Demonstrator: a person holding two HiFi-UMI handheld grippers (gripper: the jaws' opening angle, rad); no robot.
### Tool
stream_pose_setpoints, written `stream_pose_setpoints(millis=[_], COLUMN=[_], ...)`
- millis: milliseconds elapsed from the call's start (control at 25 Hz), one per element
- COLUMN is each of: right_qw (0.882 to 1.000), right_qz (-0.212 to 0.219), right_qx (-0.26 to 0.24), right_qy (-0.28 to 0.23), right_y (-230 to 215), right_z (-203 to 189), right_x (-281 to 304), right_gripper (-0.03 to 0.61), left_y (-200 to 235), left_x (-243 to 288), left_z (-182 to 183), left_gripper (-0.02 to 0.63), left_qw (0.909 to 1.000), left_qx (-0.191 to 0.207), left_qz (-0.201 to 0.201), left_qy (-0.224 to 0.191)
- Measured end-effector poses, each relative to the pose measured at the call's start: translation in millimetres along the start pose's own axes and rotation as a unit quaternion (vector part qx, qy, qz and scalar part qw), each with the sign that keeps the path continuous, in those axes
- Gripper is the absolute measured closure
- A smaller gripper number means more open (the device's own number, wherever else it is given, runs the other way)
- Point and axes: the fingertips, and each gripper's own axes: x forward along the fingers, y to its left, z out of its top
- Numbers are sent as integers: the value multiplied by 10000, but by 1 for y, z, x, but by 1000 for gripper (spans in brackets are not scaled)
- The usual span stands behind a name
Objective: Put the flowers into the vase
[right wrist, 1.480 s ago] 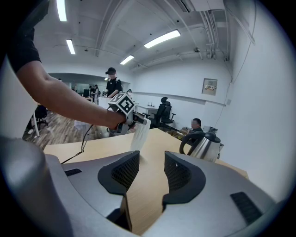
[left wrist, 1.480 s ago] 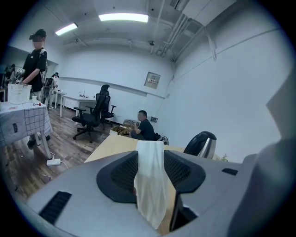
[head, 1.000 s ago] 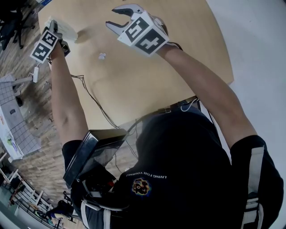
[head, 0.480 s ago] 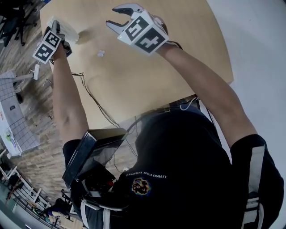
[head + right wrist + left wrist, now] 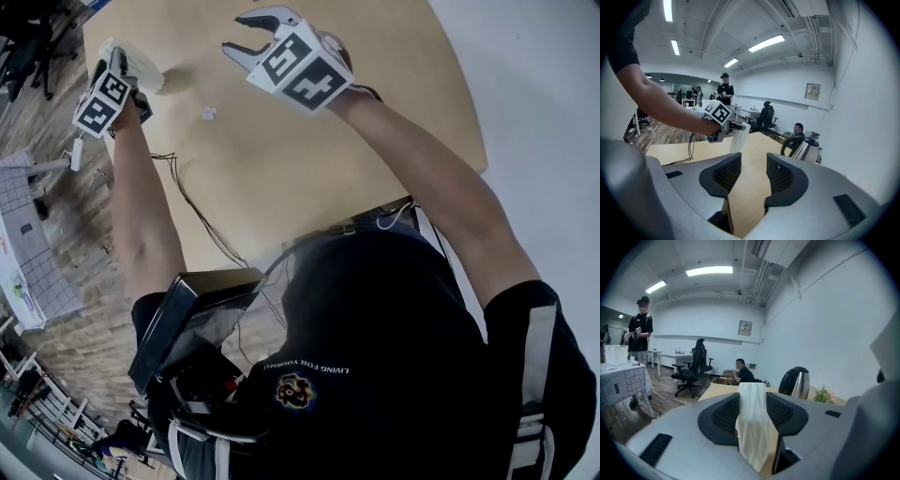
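Observation:
A white faceted vase (image 5: 752, 425) stands between the jaws of my left gripper (image 5: 752, 404), which is shut on it. In the head view the vase (image 5: 141, 67) is at the table's far left edge, just ahead of the left gripper (image 5: 114, 73). My right gripper (image 5: 251, 36) hovers over the table's far middle, open and empty. In its own view the right gripper (image 5: 750, 174) frames bare tabletop, with the vase (image 5: 739, 136) and the left gripper (image 5: 733, 125) ahead. A small bunch of pinkish flowers (image 5: 824, 394) lies far off by a kettle.
A steel kettle (image 5: 802, 148) with a black handle stands on the wooden table (image 5: 309, 159). A small white scrap (image 5: 208, 113) lies between the grippers. A cable (image 5: 202, 220) trails over the near edge. Office chairs, desks and people are in the room beyond.

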Motion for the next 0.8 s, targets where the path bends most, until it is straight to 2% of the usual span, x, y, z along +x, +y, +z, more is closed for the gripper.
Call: stream_pose_setpoints(millis=[440, 800], right_qw=[9999, 9997], right_qz=[139, 224], right_qx=[-35, -84], right_qy=[-32, -106], right_y=[10, 20], right_z=[5, 10], right_x=[0, 1], right_gripper=[416, 416], left_y=[-1, -9], left_x=[-20, -42], left_z=[-5, -11], left_gripper=[433, 433], left_qw=[10000, 9992], left_qx=[79, 331], left_qz=[8, -111], left_qy=[58, -179])
